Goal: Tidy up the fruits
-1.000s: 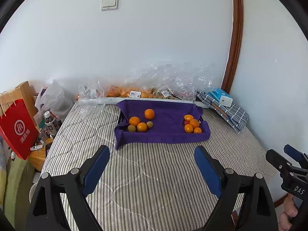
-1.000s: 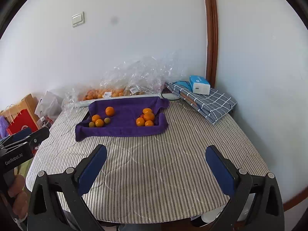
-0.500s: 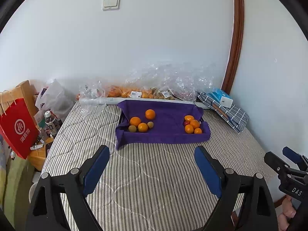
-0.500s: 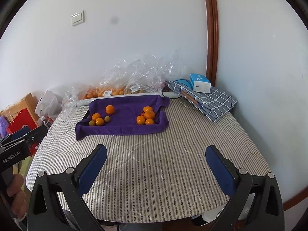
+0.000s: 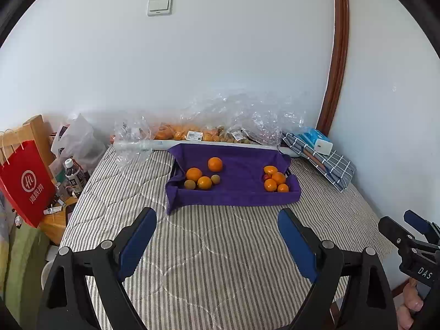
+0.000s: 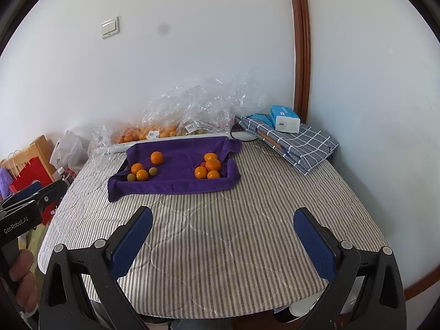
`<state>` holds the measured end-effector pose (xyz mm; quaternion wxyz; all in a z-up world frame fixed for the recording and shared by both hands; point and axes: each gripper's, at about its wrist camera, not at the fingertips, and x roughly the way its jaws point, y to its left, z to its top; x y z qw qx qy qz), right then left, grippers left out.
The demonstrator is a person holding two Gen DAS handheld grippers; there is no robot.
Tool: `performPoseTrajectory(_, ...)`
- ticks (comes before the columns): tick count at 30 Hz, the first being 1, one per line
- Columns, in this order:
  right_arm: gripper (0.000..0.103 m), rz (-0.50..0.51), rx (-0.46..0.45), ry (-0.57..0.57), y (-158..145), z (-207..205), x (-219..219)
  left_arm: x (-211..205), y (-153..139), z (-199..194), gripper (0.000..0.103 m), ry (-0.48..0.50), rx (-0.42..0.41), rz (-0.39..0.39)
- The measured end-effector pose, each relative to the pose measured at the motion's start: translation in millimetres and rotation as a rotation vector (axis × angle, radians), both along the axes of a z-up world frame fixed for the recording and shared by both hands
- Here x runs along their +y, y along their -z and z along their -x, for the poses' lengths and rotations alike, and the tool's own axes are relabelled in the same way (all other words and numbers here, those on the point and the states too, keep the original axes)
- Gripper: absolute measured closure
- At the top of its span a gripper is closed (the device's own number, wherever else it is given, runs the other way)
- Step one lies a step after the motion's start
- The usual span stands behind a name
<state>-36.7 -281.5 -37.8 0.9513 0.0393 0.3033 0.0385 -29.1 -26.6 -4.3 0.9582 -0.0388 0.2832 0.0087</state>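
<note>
A tray draped in a purple towel (image 5: 239, 176) (image 6: 178, 170) sits at the far side of the striped table. On its left lie three oranges (image 5: 194, 174) (image 6: 137, 168) and two small brownish fruits (image 5: 189, 184). On its right is a pile of oranges (image 5: 275, 181) (image 6: 210, 166) with a small red fruit tucked in. My left gripper (image 5: 217, 221) hangs open over the near table, nothing between its blue pads. My right gripper (image 6: 222, 222) is open and empty too, well short of the tray.
Clear plastic bags of fruit (image 5: 220, 126) line the wall behind the tray. A folded checked cloth (image 6: 297, 143) with a tissue pack (image 6: 284, 119) lies at the back right. A red paper bag (image 5: 24, 181) and bottles stand off the table's left edge.
</note>
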Motion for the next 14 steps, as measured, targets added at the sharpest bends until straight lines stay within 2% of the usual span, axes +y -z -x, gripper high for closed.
performPoseTrajectory(14, 0.002, -0.002, 0.001, -0.008, -0.7, -2.4, 3.8, 1.7, -3.1, -0.9, 0.013, -0.004, -0.007, 0.001)
